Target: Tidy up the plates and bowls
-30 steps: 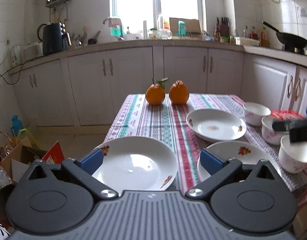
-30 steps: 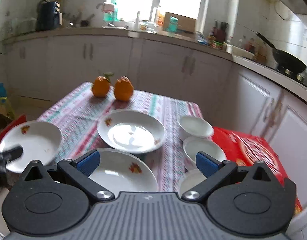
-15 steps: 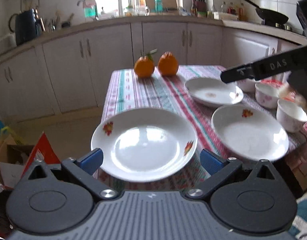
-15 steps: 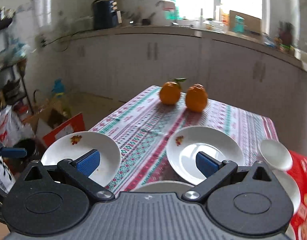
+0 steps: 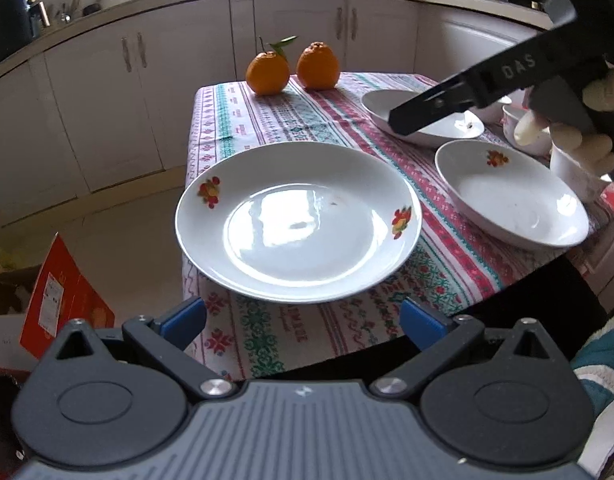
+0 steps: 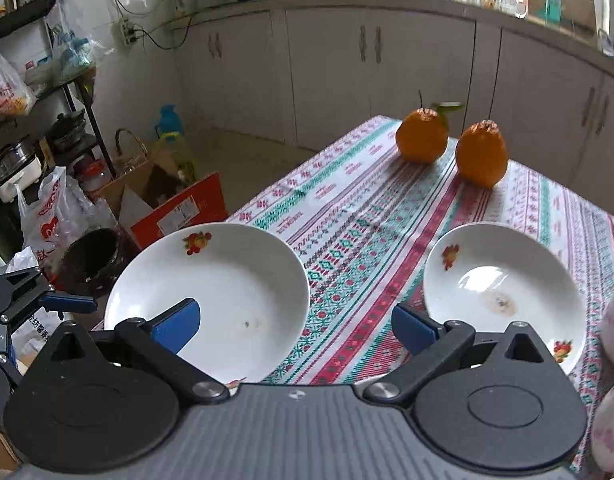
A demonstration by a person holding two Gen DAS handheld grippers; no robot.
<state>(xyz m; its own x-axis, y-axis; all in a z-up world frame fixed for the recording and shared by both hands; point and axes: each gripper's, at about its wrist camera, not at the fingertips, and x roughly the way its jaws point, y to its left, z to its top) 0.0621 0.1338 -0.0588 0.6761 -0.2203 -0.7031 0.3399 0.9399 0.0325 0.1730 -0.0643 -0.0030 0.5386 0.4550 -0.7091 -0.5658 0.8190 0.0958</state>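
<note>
1. Left wrist view: the left hand-held gripper (image 5: 303, 320), fingers spread and empty, has closed in; the nearest plate (image 5: 299, 226) now lies just ahead on the worktop (image 5: 267, 128).
2. Right hand-held gripper (image 6: 295, 326), also spread, has swung toward that plate; a grasp seems imminent.

I saw three white fruit-patterned plates on the tablecloth: the nearest plate (image 5: 299, 228) overhung the near left corner, a second plate (image 5: 511, 196) sat by the near edge, a third plate (image 6: 503, 292) farther in. Small white bowls (image 5: 575, 172) crowded the right edge.
</note>
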